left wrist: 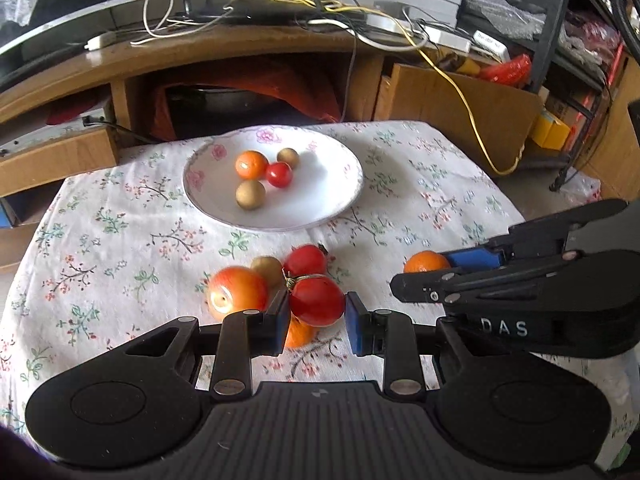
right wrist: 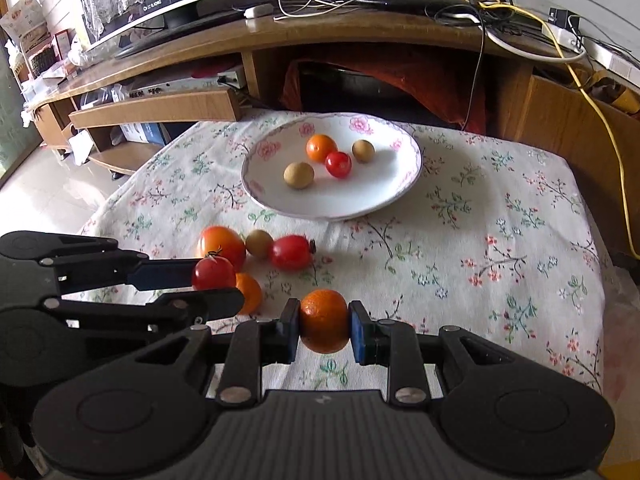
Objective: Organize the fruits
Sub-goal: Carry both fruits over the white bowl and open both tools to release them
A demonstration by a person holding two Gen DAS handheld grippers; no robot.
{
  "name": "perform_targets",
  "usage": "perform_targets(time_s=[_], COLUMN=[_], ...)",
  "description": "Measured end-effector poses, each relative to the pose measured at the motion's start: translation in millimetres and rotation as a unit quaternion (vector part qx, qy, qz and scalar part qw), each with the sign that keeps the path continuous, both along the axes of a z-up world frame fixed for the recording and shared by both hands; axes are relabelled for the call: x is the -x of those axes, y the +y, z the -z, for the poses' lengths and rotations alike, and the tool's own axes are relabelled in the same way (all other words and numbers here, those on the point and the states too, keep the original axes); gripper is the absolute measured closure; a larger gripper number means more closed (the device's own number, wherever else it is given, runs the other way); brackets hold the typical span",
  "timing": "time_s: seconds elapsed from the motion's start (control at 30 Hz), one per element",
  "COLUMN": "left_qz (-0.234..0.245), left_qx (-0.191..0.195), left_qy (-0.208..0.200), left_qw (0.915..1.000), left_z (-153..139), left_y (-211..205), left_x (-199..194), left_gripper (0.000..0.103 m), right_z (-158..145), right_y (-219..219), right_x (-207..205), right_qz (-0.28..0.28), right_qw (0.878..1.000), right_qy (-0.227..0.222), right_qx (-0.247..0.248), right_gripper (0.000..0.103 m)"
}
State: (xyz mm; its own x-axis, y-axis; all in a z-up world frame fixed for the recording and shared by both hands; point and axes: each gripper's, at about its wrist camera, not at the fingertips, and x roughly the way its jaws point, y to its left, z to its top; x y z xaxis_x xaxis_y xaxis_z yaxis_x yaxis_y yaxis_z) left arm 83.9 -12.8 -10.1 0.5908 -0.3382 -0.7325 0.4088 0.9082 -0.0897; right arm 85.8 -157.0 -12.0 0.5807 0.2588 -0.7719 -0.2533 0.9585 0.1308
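A white floral plate (left wrist: 332, 200) (right wrist: 384, 196) at the far middle of the cloth holds an orange, a small red tomato and two brown longans. My left gripper (left wrist: 317, 312) is shut on a red tomato (left wrist: 316, 300), also seen in the right wrist view (right wrist: 213, 273). My right gripper (right wrist: 324, 326) is shut on an orange (right wrist: 324, 320), also seen in the left wrist view (left wrist: 424, 262). On the cloth lie a pale red tomato (left wrist: 236, 292), a longan (left wrist: 268, 270), another red tomato (left wrist: 306, 260) and an orange (left wrist: 298, 334) under my left gripper.
A floral cloth (right wrist: 480, 240) covers the small table. Behind it stands a wooden TV bench (right wrist: 360, 32) with cables and a monitor. A cardboard box (left wrist: 452, 108) stands at the back right. The floor shows at the left in the right wrist view (right wrist: 48, 192).
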Motion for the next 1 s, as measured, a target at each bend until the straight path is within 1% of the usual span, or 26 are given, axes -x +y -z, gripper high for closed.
perform_targets(time_s=[0.13,0.2,0.47,0.73,1.0], left_qz=[-0.008,-0.011,-0.029,-0.05,-0.063], left_qx=[0.003,0.008,0.006,0.0,-0.002], left_qy=[-0.004,-0.006,-0.017,-0.011,0.001], left_qw=[1.0,0.9999,0.9994,0.9987,0.998], left_z=[-3,-6,-9,1,11], left_y=[0,-1,-2,2,4], left_x=[-10,-17,-48,-81,-99], left_gripper=[0.066,0.066,0.068,0.068,0.068], right_z=[-3,-5,-10,1,15], right_y=[3,1,0,4,7], right_x=[-10,-16,-52,-93,-118], right_qz=[0.001,0.006,0.009,-0.001,-0.009], right_qw=[1.0,1.0,1.0,1.0,1.0], right_qy=[-0.006,-0.006,-0.017,-0.015,-0.012], right_qx=[0.004,-0.001,-0.01,-0.014,-0.02], right_gripper=[0.062,0.062,0.062,0.062,0.062])
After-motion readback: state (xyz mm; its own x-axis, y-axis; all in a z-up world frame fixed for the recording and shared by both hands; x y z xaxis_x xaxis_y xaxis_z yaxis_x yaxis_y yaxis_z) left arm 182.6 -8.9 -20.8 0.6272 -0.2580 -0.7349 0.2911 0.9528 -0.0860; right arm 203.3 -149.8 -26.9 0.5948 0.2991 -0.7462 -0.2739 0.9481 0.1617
